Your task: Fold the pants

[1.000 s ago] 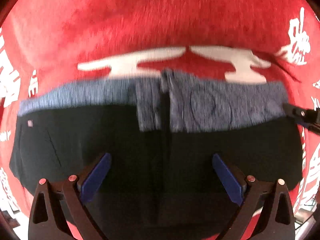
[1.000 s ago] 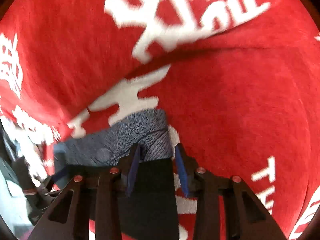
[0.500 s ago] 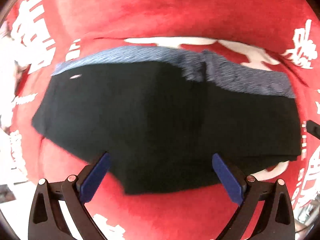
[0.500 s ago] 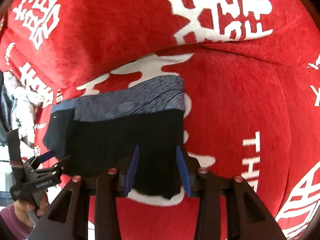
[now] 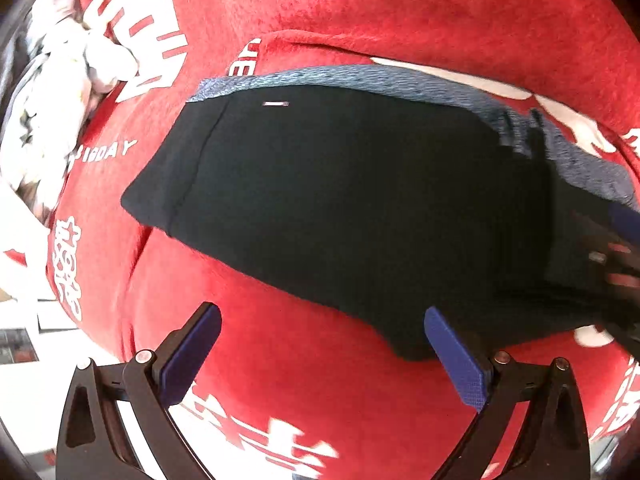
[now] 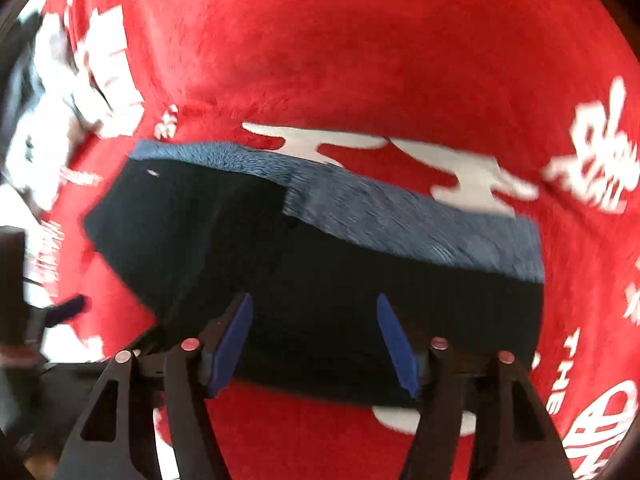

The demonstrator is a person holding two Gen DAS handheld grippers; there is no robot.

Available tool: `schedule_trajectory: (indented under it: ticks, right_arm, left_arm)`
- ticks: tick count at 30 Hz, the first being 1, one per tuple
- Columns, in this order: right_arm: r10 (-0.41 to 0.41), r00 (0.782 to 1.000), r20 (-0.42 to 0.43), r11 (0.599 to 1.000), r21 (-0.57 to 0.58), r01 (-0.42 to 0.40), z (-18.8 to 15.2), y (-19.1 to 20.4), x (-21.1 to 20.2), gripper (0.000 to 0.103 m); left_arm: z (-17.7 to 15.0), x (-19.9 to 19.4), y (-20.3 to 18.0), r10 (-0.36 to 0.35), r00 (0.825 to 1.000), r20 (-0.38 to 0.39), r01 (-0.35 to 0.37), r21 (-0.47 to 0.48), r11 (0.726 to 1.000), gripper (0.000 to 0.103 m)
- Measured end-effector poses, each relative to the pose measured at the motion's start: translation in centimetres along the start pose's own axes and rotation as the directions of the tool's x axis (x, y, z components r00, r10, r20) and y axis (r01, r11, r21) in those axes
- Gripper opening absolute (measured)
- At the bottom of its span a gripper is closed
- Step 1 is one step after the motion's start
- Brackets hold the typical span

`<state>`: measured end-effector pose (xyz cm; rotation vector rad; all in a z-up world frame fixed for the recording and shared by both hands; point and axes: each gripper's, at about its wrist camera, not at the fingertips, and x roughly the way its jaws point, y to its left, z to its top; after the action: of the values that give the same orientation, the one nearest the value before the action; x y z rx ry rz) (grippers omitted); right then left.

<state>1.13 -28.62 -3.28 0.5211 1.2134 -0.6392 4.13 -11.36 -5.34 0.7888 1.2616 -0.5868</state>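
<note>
The black pants [image 5: 360, 208] lie folded into a flat bundle on the red blanket [image 5: 400, 8], with the blue-grey waistband [image 5: 360, 78] along the far edge. My left gripper [image 5: 320, 344] is open and empty, over the blanket just short of the bundle's near edge. In the right wrist view the pants [image 6: 312, 264] fill the middle, waistband [image 6: 400, 216] at the back. My right gripper [image 6: 316, 332] is open over the bundle's near edge, holding nothing. It shows blurred at the right edge of the left wrist view [image 5: 616, 240].
The red blanket with white lettering [image 6: 360, 60] covers the whole surface and has soft ridges. A white patterned cloth [image 5: 52, 92] lies bunched at the far left. The blanket's edge and pale floor show at the lower left [image 5: 24, 320].
My right gripper opened and let go of the pants, then swung round over the bundle. My left gripper drew back and left, off the pants. The bundle lies flat.
</note>
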Motion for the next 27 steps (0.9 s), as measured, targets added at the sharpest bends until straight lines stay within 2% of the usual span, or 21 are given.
schedule_trajectory:
  ticks: [1,3,4,5,7,8,9,11,14,17,18,20,22,24,27]
  right_arm:
    - [-0.113,0.993,-0.021,0.993,-0.044,0.112,0.3,1.7,1.4,0.07]
    - [-0.218,0.974,-0.064,0.975,-0.066,0.214,0.1,2.8,3.4,0.069]
    - [-0.194,0.978,-0.075,0.981,-0.032,0.192,-0.2,2.4,3.7,0.048]
    - [-0.125,0.988,-0.092,0.991,0.04,0.129,-0.5,1.5,3.8,0.032]
    - [-0.095,0.989,-0.109,0.992,0.07,0.103,-0.3,0.9,3.4,0.023]
    - [-0.065,0.992,-0.111,0.995,0.071,0.074,0.0,0.9,2.8,0.021]
    - [-0.036,0.993,-0.11,0.996,0.079,0.044,0.1,0.8,2.4,0.014]
    - [-0.022,0.99,-0.141,0.997,0.07,0.032,0.1,1.1,2.3,0.014]
    - [-0.078,0.983,-0.164,0.997,0.004,0.08,-0.4,2.2,2.9,0.015]
    - [-0.113,0.976,-0.185,0.994,-0.034,0.109,0.0,3.1,2.1,0.021]
    - [-0.109,0.975,-0.192,0.994,-0.042,0.103,0.0,3.4,1.5,0.025]
    - [-0.061,0.981,-0.186,0.998,-0.041,0.055,0.2,4.3,0.5,0.031]
    - [-0.005,0.986,-0.165,0.999,-0.044,-0.002,0.4,5.4,-0.9,0.045]
    - [0.004,0.989,-0.148,0.998,-0.062,-0.014,0.7,6.3,-1.5,0.049]
    - [0.045,0.987,-0.152,0.996,-0.074,-0.057,1.3,7.7,-1.4,0.049]
  left_arm:
    - [0.2,0.2,0.8,-0.003,1.0,-0.004,0.003,0.006,1.0,0.102]
    - [0.7,0.3,3.1,-0.034,0.999,0.002,0.034,0.01,0.999,0.102]
    - [0.8,0.2,4.1,-0.044,0.999,0.009,0.044,0.013,0.999,0.102]
    - [1.0,0.2,5.1,-0.048,0.999,0.014,0.048,0.017,0.999,0.102]
    - [1.4,0.4,7.8,-0.068,0.997,0.023,0.067,0.013,0.998,0.102]
    - [1.6,0.5,8.8,-0.077,0.997,0.028,0.077,0.006,0.997,0.102]
    - [1.7,0.8,10.0,-0.086,0.996,0.035,0.086,-0.002,0.996,0.102]
    - [1.9,1.7,11.6,-0.087,0.995,0.039,0.087,-0.02,0.996,0.102]
    - [2.2,3.1,13.2,-0.072,0.997,0.01,0.072,-0.08,0.994,0.102]
    - [2.3,3.4,14.0,-0.077,0.997,0.008,0.078,-0.122,0.989,0.102]
    - [2.4,3.5,14.2,-0.077,0.997,0.004,0.077,-0.13,0.989,0.102]
    - [2.5,3.7,14.3,-0.084,0.996,-0.003,0.083,-0.144,0.986,0.102]
    - [2.5,3.7,14.3,-0.09,0.996,-0.004,0.088,-0.148,0.985,0.102]
    - [2.5,3.7,14.4,-0.093,0.996,-0.003,0.092,-0.151,0.984,0.102]
    - [2.6,3.9,14.5,-0.101,0.995,-0.007,0.099,-0.159,0.982,0.102]
